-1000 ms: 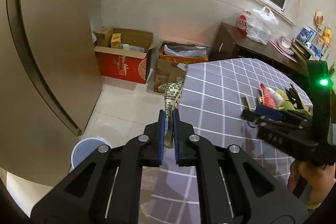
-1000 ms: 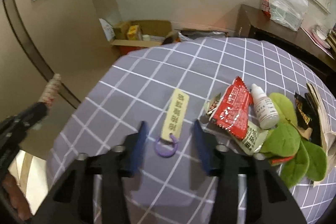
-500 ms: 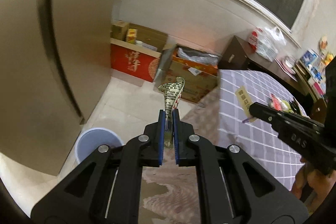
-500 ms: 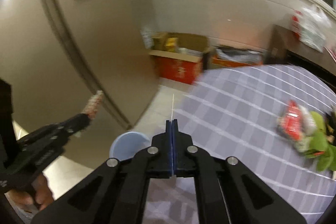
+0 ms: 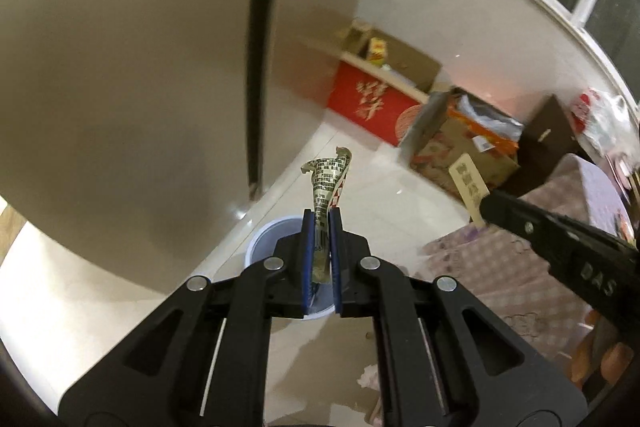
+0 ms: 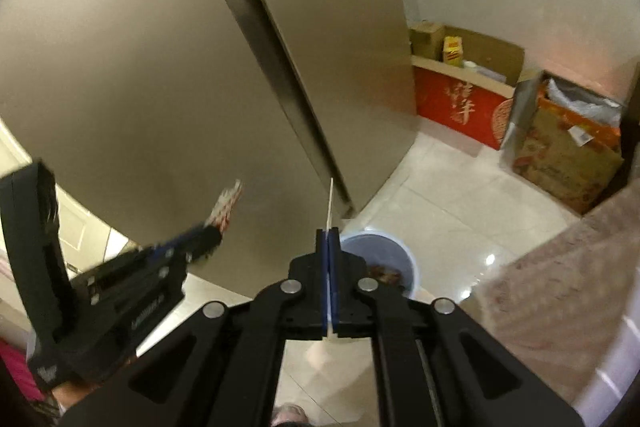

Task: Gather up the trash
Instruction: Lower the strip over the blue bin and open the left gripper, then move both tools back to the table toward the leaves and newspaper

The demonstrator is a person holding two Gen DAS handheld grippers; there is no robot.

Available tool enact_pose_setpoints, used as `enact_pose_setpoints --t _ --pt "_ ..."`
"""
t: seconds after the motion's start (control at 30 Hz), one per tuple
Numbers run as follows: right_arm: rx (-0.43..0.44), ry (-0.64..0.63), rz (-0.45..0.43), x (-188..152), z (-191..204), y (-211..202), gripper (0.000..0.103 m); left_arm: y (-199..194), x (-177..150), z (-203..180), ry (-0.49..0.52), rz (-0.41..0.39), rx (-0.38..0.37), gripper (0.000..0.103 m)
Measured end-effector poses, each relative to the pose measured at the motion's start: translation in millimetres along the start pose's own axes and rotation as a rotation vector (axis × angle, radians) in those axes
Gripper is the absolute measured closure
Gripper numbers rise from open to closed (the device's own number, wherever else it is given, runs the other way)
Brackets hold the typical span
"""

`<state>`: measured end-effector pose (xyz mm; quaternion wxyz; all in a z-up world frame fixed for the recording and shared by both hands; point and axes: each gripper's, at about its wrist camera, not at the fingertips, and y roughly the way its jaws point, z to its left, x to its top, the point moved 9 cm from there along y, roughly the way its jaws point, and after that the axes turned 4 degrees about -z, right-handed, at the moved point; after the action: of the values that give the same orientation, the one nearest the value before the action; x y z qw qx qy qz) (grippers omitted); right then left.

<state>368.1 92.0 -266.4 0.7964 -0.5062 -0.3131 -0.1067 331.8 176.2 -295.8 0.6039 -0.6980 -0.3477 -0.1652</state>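
My left gripper is shut on a crumpled printed wrapper, held above a pale blue trash bin on the floor. My right gripper is shut on a thin yellow paper tag, seen edge-on; the tag shows flat in the left wrist view. The bin lies just right of the right gripper's tips and holds some brown trash. The left gripper with its wrapper shows at the left of the right wrist view.
A tall beige fridge stands left of the bin. A red box and an open cardboard box sit by the far wall. The table's cloth edge is on the right.
Both grippers swung left from the table toward the floor bin. The right gripper closed on the yellow tag and carried it off the table. The left still holds the wrapper.
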Motion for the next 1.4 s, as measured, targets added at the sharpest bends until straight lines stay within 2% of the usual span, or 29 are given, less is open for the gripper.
enact_pose_setpoints --t 0.07,0.1,0.27,0.37,0.5,0.8,0.83,0.9,0.93,1.0,1.1,1.4 --pt "-0.035 -0.010 0.000 1.1 2.3 13.9 0.064 8.4 -3.9 9.2 -0.007 0.026 0.005 0.095" --pt "-0.035 -0.009 0.002 1.5 4.0 18.4 0.060 11.9 -5.4 11.1 -0.006 0.036 0.006 0.095" --pt "-0.062 -0.040 0.010 -9.5 6.9 20.9 0.060 27.3 -11.0 13.3 -0.021 0.075 -0.012 0.095" --pt "-0.100 -0.052 -0.007 -9.8 1.8 19.8 0.053 34.3 -13.9 9.3 -0.017 0.089 -0.027 0.095" --pt "-0.142 -0.060 -0.051 -6.5 -5.8 9.3 0.050 41.6 -14.0 0.5 -0.012 0.101 -0.045 0.095" --pt "-0.144 -0.008 -0.134 6.3 -18.5 -19.6 0.045 46.1 0.0 -21.9 -0.027 0.097 -0.082 0.094" --pt "-0.142 -0.001 -0.142 7.3 -20.3 -23.4 0.045 47.5 1.2 -23.7 -0.035 0.101 -0.088 0.092" --pt "-0.146 0.011 -0.152 9.8 -24.7 -28.2 0.045 55.5 0.0 -24.5 -0.064 0.139 -0.097 0.059" --pt "-0.147 0.017 -0.153 9.8 -26.1 -30.5 0.044 59.4 -1.9 -20.7 -0.093 0.166 -0.072 0.020" --pt "-0.147 0.025 -0.156 8.8 -28.0 -37.6 0.044 51.8 -0.9 -15.7 -0.135 0.133 -0.065 0.019" --pt "-0.153 0.028 -0.159 8.2 -30.4 -43.0 0.044 38.8 -2.6 -18.4 -0.133 0.119 -0.057 0.019" --pt "-0.152 0.055 -0.193 3.2 -30.8 -85.7 0.044 -25.8 7.2 -53.0 -0.021 0.014 -0.041 0.019"
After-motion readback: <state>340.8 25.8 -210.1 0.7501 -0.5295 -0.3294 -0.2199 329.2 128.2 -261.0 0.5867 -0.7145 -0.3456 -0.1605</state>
